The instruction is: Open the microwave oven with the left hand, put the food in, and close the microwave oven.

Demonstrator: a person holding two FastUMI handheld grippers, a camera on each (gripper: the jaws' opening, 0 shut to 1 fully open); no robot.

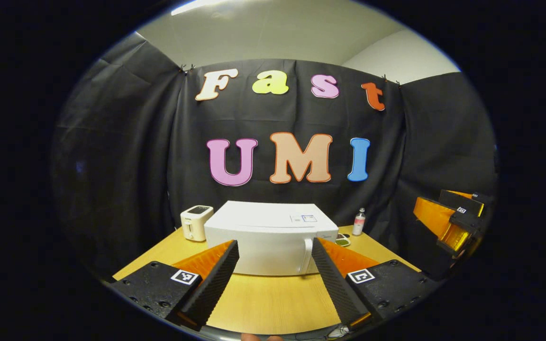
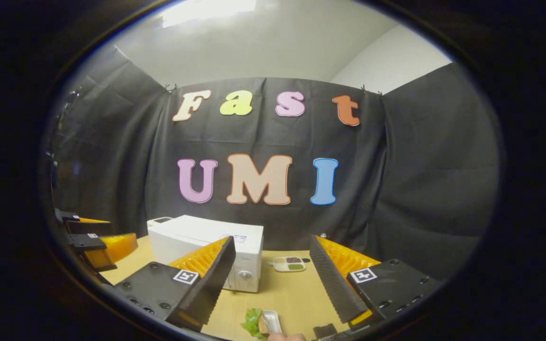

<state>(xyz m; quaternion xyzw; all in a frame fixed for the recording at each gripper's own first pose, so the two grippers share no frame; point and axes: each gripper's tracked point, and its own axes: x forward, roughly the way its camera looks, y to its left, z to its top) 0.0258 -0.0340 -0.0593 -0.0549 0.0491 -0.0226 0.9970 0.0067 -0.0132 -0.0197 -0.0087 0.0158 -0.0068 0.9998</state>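
Note:
A white microwave oven point(image 1: 270, 239) stands shut on the wooden table point(image 1: 273, 303), its handle point(image 1: 307, 255) at the door's right side. My left gripper point(image 1: 275, 279) hangs open in front of it, some way short of the door. In the right gripper view the microwave oven point(image 2: 216, 246) sits at the left, and the food point(image 2: 261, 323), a small white dish with green leaf, lies on the table near the bottom edge. My right gripper point(image 2: 269, 277) is open above the food with nothing between its fingers. The right gripper point(image 1: 453, 222) also shows at the far right of the left gripper view.
A white toaster point(image 1: 195, 222) stands left of the microwave. A small bottle point(image 1: 359, 221) and a divided dish point(image 2: 289, 264) with dark and green contents sit to its right. Black cloth walls close the booth behind and at both sides.

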